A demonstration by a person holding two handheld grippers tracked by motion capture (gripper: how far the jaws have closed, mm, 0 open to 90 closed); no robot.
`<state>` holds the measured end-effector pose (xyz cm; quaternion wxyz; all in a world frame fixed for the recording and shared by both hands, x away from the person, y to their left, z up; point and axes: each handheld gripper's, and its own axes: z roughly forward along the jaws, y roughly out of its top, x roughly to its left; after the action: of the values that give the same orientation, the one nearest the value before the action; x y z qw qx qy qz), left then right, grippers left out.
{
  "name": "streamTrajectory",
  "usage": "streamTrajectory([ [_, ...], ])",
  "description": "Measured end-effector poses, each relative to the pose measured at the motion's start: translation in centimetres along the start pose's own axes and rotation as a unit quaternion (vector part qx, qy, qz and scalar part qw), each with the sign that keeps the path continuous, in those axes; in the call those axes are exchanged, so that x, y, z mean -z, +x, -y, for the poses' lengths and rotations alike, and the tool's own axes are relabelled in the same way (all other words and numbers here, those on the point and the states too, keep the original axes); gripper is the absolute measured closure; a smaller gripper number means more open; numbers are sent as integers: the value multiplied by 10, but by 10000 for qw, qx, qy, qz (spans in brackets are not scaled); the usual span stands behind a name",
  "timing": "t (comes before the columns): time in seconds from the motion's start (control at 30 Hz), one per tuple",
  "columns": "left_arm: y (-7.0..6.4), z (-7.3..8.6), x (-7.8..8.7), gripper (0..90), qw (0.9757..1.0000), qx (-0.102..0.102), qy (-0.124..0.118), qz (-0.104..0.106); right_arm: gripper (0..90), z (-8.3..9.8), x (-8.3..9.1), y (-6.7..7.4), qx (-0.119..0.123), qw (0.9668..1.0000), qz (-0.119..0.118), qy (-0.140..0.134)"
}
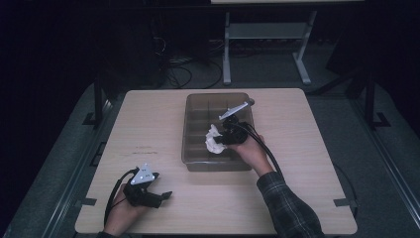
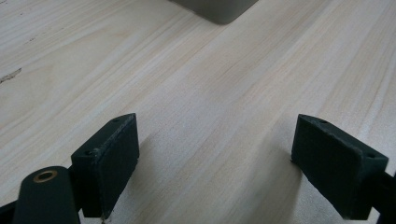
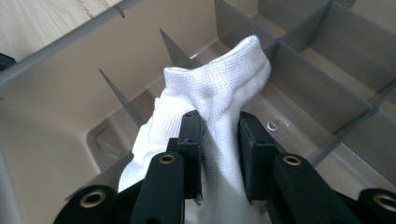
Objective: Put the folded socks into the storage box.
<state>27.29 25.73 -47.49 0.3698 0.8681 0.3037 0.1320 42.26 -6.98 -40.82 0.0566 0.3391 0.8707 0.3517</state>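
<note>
White sock (image 3: pixel 219 93), ribbed knit at cuff. Bin (image 1: pixel 195 106) translucent grey-brown w/ grey dividers (image 3: pixel 317 79). Table (image 1: pixel 148 124) light wood grain. Both grippers black: left gripper (image 2: pixel 215 158), right gripper (image 3: pixel 219 135); brass-coloured rivets. Sleeve (image 1: pixel 287 203) dark plaid. Floor (image 1: pixel 59 163) grey.

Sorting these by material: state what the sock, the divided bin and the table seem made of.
Sock: white knit fabric, ribbed weave visible. Divided bin: translucent grey-brown plastic, smooth thin partitions. Table: pale wood or wood-look laminate, matte, grain lines.
</note>
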Motion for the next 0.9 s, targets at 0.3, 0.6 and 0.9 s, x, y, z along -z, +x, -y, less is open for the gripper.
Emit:
streamTrajectory([
  [0.3, 0, 0, 0, 146, 10000, 24, -27, -4, 733, -3, -11, -1, 0, 9994, 23, 340],
  [0.6, 0, 0, 0, 146, 10000, 22, -17, -1, 735, -4, -19, -1, 16, 9983, 94, 575],
  [0.9, 0, 0, 0, 146, 10000, 23, -16, 3, 736, -5, -25, -1, -14, 9969, 139, 773],
])
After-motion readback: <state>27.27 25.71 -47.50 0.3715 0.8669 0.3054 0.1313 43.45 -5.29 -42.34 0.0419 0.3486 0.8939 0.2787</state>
